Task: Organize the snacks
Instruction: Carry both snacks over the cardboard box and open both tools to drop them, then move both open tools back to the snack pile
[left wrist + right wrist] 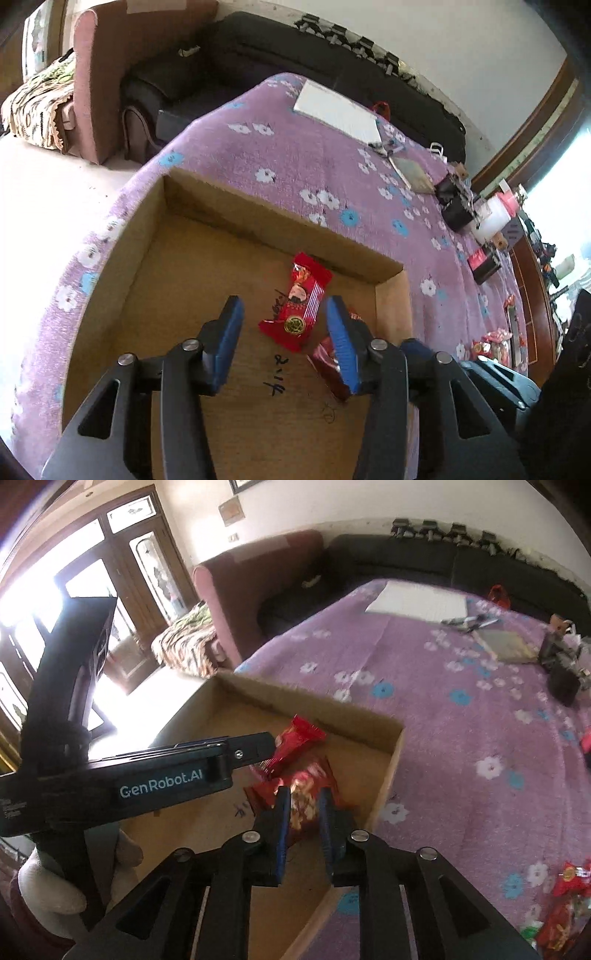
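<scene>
A red snack packet [295,302] is lying in the cardboard box [207,206] near its far wall, beneath the left gripper's [284,332] part-open, empty jaws. The right gripper [301,808] is barely parted around a second packet [303,805], seemingly releasing it; next, fetching the remaining snacks [569,878] from the bedspread's [295,162] near edge.

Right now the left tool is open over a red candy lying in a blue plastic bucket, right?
Not quite. The left tool is open over the red candy, but the candy lies in a brown cardboard box, not a blue plastic bucket. The left wrist view shows the box's cardboard walls and floor on the purple flowered cloth.
</scene>
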{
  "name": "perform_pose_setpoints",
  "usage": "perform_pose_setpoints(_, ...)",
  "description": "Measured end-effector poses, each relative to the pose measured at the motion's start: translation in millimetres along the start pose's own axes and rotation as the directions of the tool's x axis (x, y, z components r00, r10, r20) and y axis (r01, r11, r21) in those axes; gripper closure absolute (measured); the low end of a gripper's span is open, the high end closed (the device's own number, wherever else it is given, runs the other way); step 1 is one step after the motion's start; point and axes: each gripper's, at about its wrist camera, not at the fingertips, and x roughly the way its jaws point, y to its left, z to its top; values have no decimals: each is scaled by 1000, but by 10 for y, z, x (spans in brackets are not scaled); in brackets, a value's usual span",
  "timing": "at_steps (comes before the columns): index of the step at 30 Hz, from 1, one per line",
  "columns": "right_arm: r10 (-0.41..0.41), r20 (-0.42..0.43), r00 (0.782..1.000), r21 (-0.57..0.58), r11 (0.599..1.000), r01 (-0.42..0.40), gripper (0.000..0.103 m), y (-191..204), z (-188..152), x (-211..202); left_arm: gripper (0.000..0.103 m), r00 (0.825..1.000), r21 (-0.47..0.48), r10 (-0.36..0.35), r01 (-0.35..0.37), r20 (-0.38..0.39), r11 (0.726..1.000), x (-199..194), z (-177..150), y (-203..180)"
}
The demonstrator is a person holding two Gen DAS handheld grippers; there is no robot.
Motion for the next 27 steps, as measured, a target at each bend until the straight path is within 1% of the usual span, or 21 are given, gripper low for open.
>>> perform_pose_setpoints(2,-4,31,1000,9,1000,4,84,-30,-1,-170,58,1000,-14,8,-8,21,1000,-108,1,0)
perform_pose_setpoints(4,-6,68,998,22,1000,5,82,-99,-21,-384,58,999,-16,-4,5,50,1000,-246,-23,-22)
perform_pose_setpoints(6,-20,108,994,28,999,17,75,-205,-87,-620,58,997,-7,-11,11,83,1000,-413,-75,-79)
perform_pose_setpoints(8,-42,142,989,24,999,39,63,-344,-197,-844,58,994,14,-21,20,108,1000,-577,-149,-171)
perform_pose_setpoints(10,-76,152,985,30,997,72,62,-517,-332,-1038,57,992,29,-52,49,117,998,-733,-252,-281)
perform_pose_setpoints(12,-122,138,983,44,992,117,62,-743,-508,-1203,52,989,41,-97,92,116,995,-851,-387,-410)
perform_pose_setpoints(13,-138,130,982,58,990,131,62,-861,-598,-1264,47,987,51,-114,109,116,993,-893,-450,-473)
perform_pose_setpoints(14,-151,117,982,78,987,142,62,-975,-685,-1303,47,984,68,-136,128,115,989,-931,-541,-566)
perform_pose_setpoints(16,-148,84,986,121,983,137,63,-1162,-836,-1314,47,981,92,-163,154,104,984,-942,-653,-723)
perform_pose_setpoints(18,-132,60,989,156,980,121,68,-1285,-949,-1262,47,980,116,-186,176,77,978,-914,-778,-919)
perform_pose_setpoints(19,-121,46,992,165,980,112,73,-1318,-997,-1212,47,979,127,-193,184,62,975,-892,-827,-999)
perform_pose_setpoints(20,-113,28,993,170,980,107,75,-1342,-1020,-1145,47,978,142,-204,196,41,970,-854,-883,-1102)
perform_pose_setpoints(21,-117,15,993,173,978,113,75,-1360,-1059,-1103,47,978,150,-207,201,30,968,-841,-922,-1168)
perform_pose_setpoints(22,-131,-3,991,178,975,130,78,-1366,-1089,-1032,47,978,160,-207,201,20,966,-821,-964,-1237)
perform_pose_setpoints(23,-141,-2,990,177,974,139,80,-1351,-1120,-1003,47,978,167,-206,201,15,965,-815,-1007,-1289)
perform_pose_setpoints(24,-149,13,989,166,975,145,80,-1321,-1135,-1007,47,979,177,-205,200,10,964,-800,-1046,-1342)
perform_pose_setpoints(25,-133,9,991,164,978,130,84,-1305,-1136,-997,47,979,183,-202,198,6,963,-792,-1073,-1378)
perform_pose_setpoints(26,-60,-6,998,170,984,61,88,-1286,-1148,-995,47,980,185,-198,194,1,963,-776,-1097,-1408)
perform_pose_setpoints(27,-13,-16,1000,174,985,16,88,-1268,-1173,-996,47,980,182,-197,195,-5,964,-754,-1115,-1421)
